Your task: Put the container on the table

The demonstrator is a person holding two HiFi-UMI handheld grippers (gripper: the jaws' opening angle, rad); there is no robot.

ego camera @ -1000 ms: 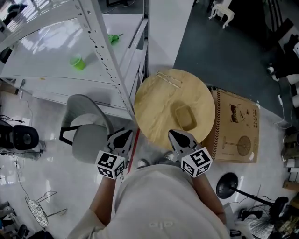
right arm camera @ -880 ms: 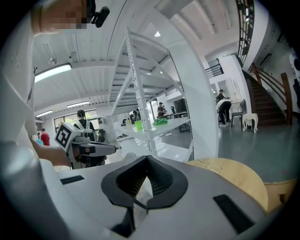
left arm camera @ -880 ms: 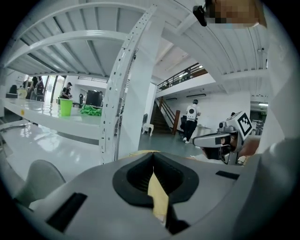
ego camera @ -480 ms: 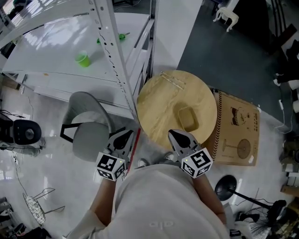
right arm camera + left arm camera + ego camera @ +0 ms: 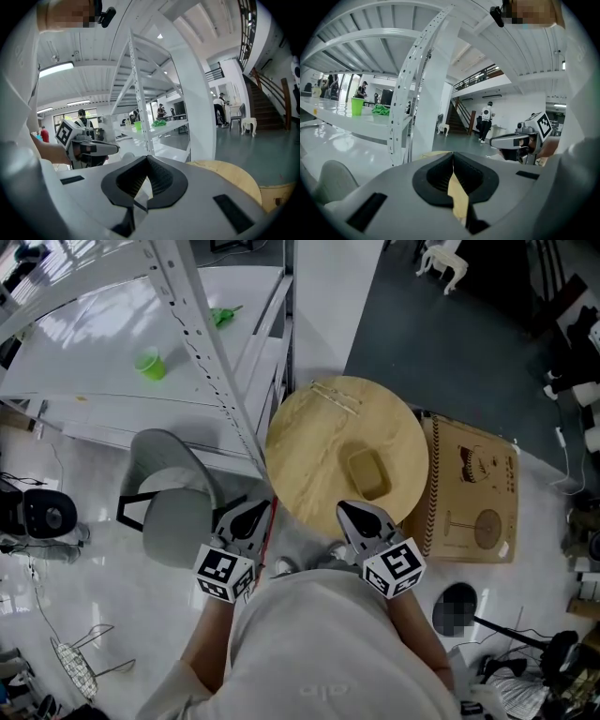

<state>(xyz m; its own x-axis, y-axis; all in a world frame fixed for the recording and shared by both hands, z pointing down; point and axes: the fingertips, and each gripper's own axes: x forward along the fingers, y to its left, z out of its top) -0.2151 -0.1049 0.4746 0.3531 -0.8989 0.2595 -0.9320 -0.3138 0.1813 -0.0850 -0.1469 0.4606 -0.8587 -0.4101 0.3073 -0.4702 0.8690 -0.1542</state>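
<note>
A tan rectangular container (image 5: pixel 367 473) lies near the middle of the round wooden table (image 5: pixel 309 442). Both grippers hover at the table's near edge, close to the person's body, apart from the container. My left gripper (image 5: pixel 249 517) is shut with nothing in it, and in its own view the jaws (image 5: pixel 453 155) meet at the tips. My right gripper (image 5: pixel 360 515) is also shut and empty, its jaws (image 5: pixel 147 157) closed in front of the wooden tabletop (image 5: pixel 232 180). Each gripper shows in the other's view: the right gripper (image 5: pixel 516 140) and the left gripper (image 5: pixel 89 148).
A white metal shelf rack (image 5: pixel 202 343) stands left of the table, with a green cup (image 5: pixel 148 364) and a green item (image 5: pixel 221 316) on its shelf. A grey chair (image 5: pixel 174 512) sits under it. A printed cardboard box (image 5: pixel 473 498) lies right of the table.
The head view sways slightly right and back. Both grippers stay shut near the table's front edge, and the container keeps its place on the table.
</note>
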